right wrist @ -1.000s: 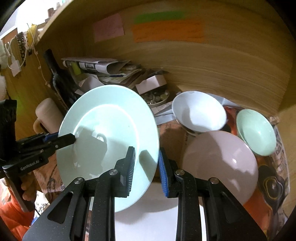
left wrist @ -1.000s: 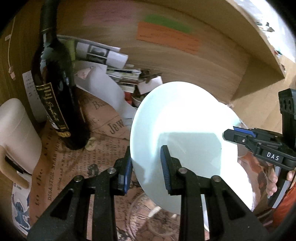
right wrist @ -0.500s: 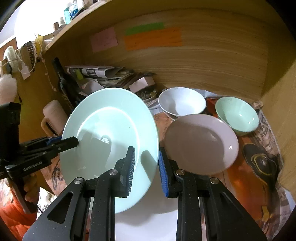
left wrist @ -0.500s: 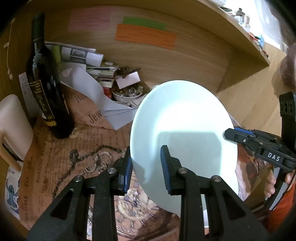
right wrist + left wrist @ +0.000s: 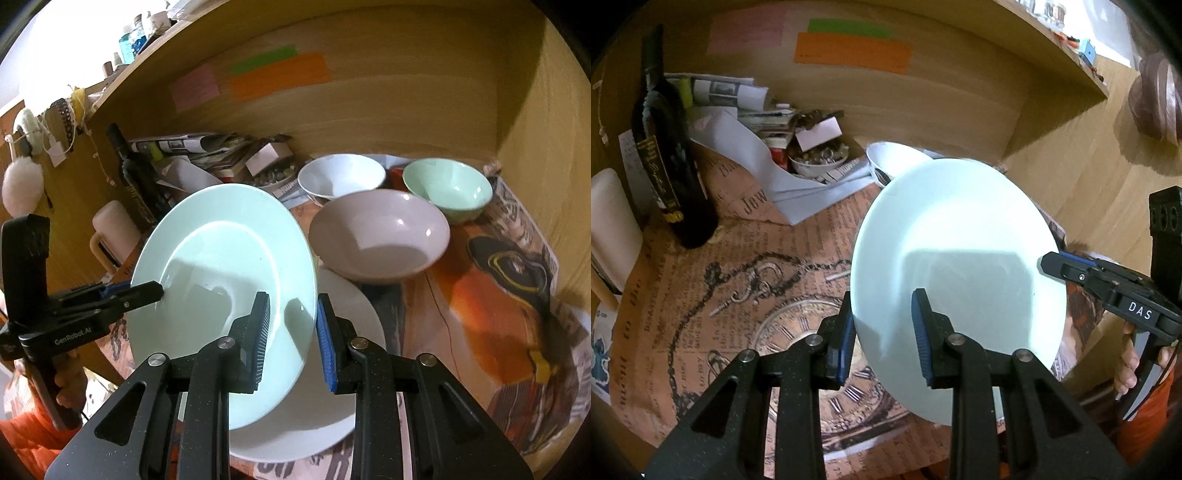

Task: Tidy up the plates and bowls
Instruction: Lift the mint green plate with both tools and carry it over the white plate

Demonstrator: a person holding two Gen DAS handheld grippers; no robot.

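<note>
Pale green plate (image 5: pixel 221 280): tilted, aloft, clenched at opposite rims by left gripper (image 5: pixel 882 325) and right gripper (image 5: pixel 291 328); mid-transfer; next, lower flat onto white plate (image 5: pixel 332 387) at five o'clock

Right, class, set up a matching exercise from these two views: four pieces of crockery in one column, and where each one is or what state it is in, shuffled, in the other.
1. pale green plate
2. white plate
3. pinkish bowl
4. green bowl

a. flat on the table, under the lifted plate
b. far right, by the side wall
c. tilted, held at its rim
d. behind the flat plate

Pairs: 1-c, 2-a, 3-d, 4-b
</note>
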